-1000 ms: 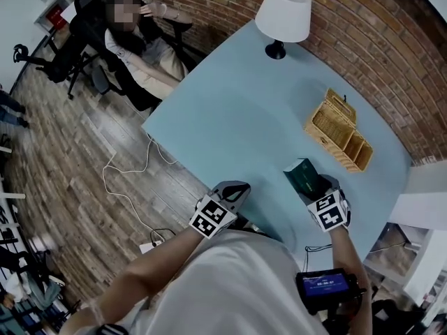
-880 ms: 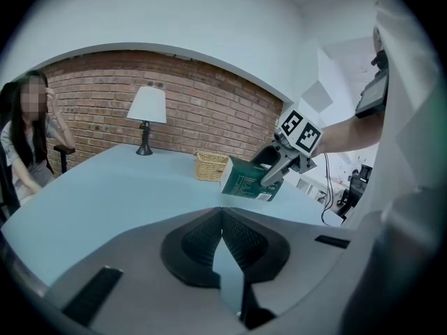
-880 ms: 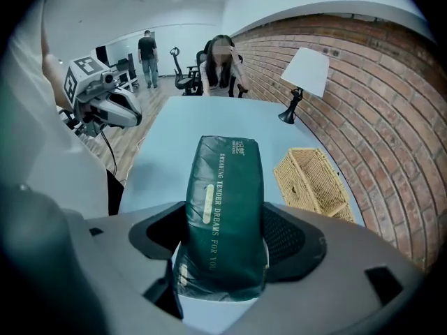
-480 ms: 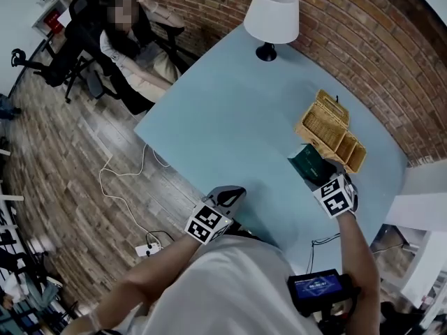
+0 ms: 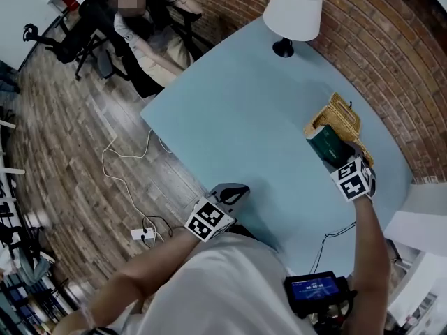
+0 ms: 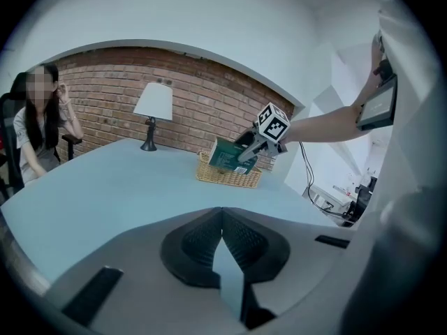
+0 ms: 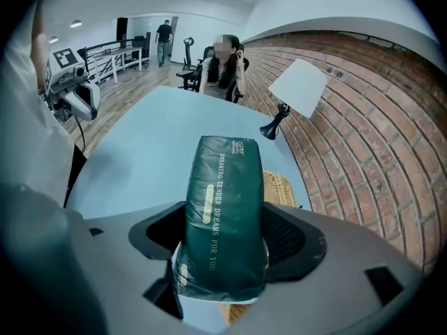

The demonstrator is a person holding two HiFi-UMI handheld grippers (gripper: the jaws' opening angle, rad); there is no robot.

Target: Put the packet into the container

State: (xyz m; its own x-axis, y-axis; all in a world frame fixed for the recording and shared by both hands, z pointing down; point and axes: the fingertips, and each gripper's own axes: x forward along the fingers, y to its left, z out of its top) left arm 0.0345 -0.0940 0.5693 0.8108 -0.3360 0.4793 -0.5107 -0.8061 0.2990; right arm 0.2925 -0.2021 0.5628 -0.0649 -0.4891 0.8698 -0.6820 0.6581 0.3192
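A dark green packet (image 7: pixel 225 215) with pale print stands between the pads of my right gripper (image 7: pixel 225 246), which is shut on it. In the head view the packet (image 5: pixel 323 142) hangs over the near end of the wicker basket (image 5: pixel 340 117), at the table's far right. The basket (image 7: pixel 279 187) shows just behind the packet in the right gripper view. My left gripper (image 5: pixel 234 190) hovers at the table's near edge, shut and empty, its jaws meeting at the tips (image 6: pixel 222 232). From there I see the packet (image 6: pixel 227 155) tilted above the basket (image 6: pixel 227 176).
The light blue table (image 5: pixel 237 117) carries a white-shaded lamp (image 5: pixel 293 12) at its far end by the brick wall. A person (image 5: pixel 140 26) sits in a chair off the far left corner. A cable and power strip (image 5: pixel 143 232) lie on the wooden floor.
My right gripper has carried the packet away from me and to the right, from over the bare table to above the basket. The left gripper has stayed at the near edge.
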